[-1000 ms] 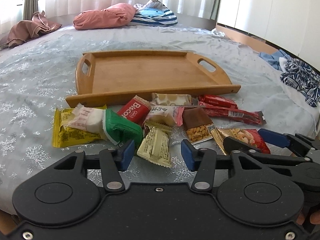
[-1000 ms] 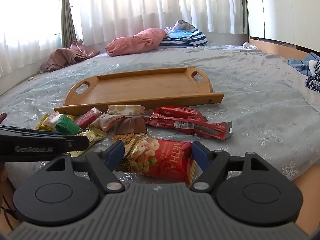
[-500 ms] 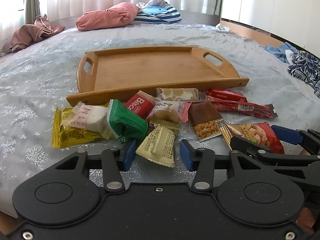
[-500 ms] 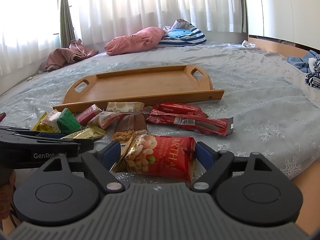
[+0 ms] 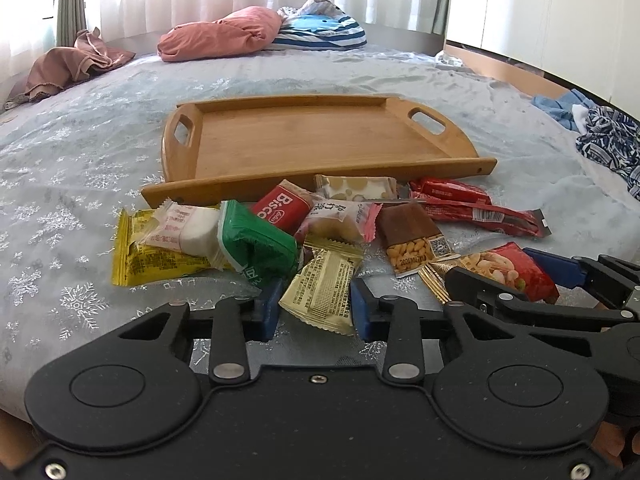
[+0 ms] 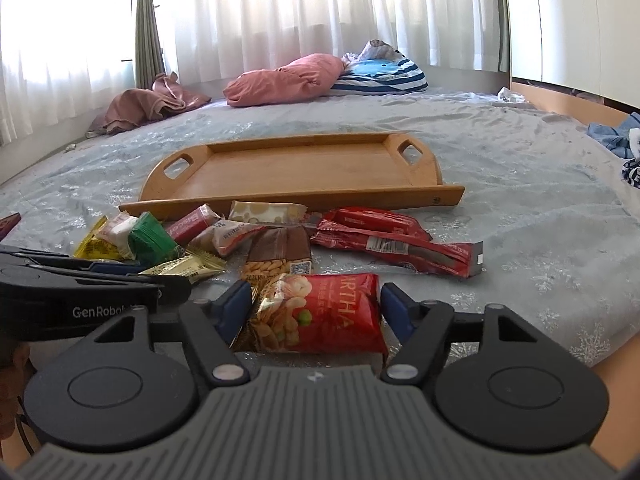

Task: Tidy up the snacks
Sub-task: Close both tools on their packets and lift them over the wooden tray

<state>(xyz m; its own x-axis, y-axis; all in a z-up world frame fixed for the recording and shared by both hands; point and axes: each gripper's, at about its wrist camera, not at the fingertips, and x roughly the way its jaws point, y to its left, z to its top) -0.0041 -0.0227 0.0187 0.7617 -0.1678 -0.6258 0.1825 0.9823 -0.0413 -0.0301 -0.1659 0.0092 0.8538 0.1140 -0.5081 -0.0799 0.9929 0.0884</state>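
Several snack packets lie in a heap on the bed in front of a bare wooden tray (image 5: pixel 320 190) (image 6: pixel 300 200). My left gripper (image 5: pixel 314 312) is shut on a pale yellow packet (image 5: pixel 324 288) at the heap's near edge. A green packet (image 5: pixel 256 244) lies just to its left. My right gripper (image 6: pixel 316 312) straddles a red nut packet (image 6: pixel 332 312). Its jaws are closing, and the pads stand beside the packet's edges without pressing it. In the left wrist view the right gripper (image 5: pixel 496 270) shows around that red packet (image 5: pixel 508 268).
A brown peanut bar (image 5: pixel 412 236) and long red bars (image 5: pixel 480 212) lie between the two grippers and the tray. A pink pillow (image 5: pixel 220 38), a striped cushion (image 5: pixel 320 32) and clothes (image 5: pixel 608 140) ring the bed. The bed's edge (image 6: pixel 616 400) is close at the front right.
The left jaws have narrowed onto the pale yellow packet. The right jaws widened a little, then narrowed around the red nut packet. Neither hand has shifted.
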